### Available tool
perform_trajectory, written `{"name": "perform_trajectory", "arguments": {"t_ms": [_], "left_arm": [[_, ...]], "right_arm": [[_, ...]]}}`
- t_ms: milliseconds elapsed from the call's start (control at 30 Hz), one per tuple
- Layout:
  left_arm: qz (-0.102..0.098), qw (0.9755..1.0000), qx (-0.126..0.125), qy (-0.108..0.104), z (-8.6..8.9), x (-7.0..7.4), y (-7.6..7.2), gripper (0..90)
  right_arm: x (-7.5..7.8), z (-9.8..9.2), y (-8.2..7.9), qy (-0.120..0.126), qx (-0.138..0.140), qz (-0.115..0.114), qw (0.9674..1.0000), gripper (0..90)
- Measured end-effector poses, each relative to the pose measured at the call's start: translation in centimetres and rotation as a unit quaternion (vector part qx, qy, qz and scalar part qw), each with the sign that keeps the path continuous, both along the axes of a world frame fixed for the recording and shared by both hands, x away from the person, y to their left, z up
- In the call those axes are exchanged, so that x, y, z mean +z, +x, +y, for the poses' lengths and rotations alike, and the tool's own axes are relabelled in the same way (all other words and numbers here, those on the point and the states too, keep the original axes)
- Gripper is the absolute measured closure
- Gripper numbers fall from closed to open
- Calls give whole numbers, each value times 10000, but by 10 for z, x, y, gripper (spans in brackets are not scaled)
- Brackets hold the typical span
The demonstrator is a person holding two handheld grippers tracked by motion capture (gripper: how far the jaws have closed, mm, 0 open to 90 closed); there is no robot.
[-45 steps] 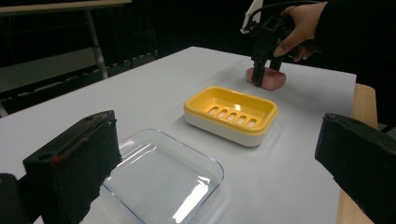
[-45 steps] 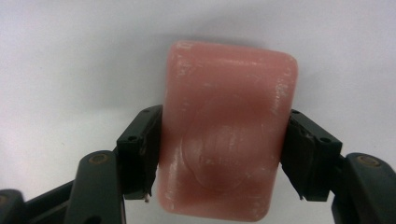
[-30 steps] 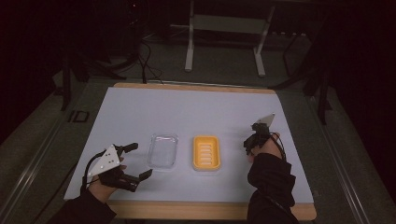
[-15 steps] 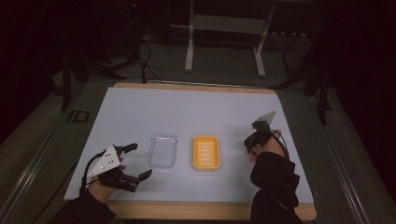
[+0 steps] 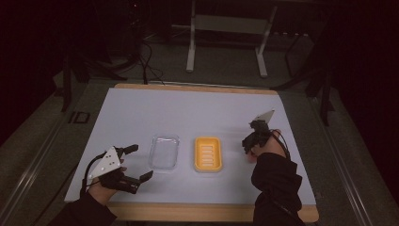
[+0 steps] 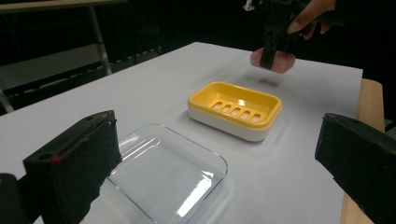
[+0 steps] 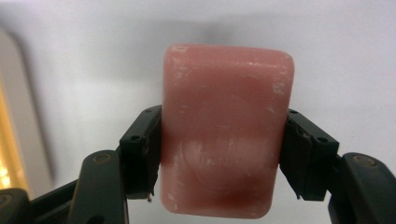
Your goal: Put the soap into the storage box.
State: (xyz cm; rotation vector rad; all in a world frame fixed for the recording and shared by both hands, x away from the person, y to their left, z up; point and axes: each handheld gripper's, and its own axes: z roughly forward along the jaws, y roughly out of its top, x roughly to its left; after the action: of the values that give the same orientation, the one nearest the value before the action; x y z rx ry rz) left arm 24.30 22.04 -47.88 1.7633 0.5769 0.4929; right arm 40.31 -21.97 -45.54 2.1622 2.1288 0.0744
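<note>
Soap bars: one, pink soap bar [image 7: 226,135].
Dishes: one yellow soap dish [image 5: 208,154]; one clear lid [image 5: 164,151] just beside it.
Right gripper [image 5: 252,146]: jaws clamped on the soap's two sides.
Soap position: held off the white table [image 5: 188,108], beside the dish.
Left gripper [image 5: 134,162]: jaws wide, nothing between them, near the lid.

A clear plastic lid [image 5: 164,152] lies on the white table [image 5: 188,113]. Just beside it sits a yellow soap dish [image 5: 208,154].
</note>
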Motion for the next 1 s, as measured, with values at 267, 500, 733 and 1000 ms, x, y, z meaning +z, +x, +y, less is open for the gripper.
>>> {"name": "perform_trajectory", "arguments": {"t_ms": [267,500,733,1000], "left_arm": [[-16,10000,18,-11,1,0,-1,3],[-28,10000,44,-33,1,1,-1,3],[-39,10000,57,-18,1,1,-1,3],[-55,10000,37,-16,1,1,-2,3]], "right_arm": [[16,13,-2,35,155,-31,9999,371],[29,34,-7,115,353,-151,9992,370],[34,69,-7,64,643,-134,9978,371],[33,100,-8,55,836,-108,9964,371]]}}
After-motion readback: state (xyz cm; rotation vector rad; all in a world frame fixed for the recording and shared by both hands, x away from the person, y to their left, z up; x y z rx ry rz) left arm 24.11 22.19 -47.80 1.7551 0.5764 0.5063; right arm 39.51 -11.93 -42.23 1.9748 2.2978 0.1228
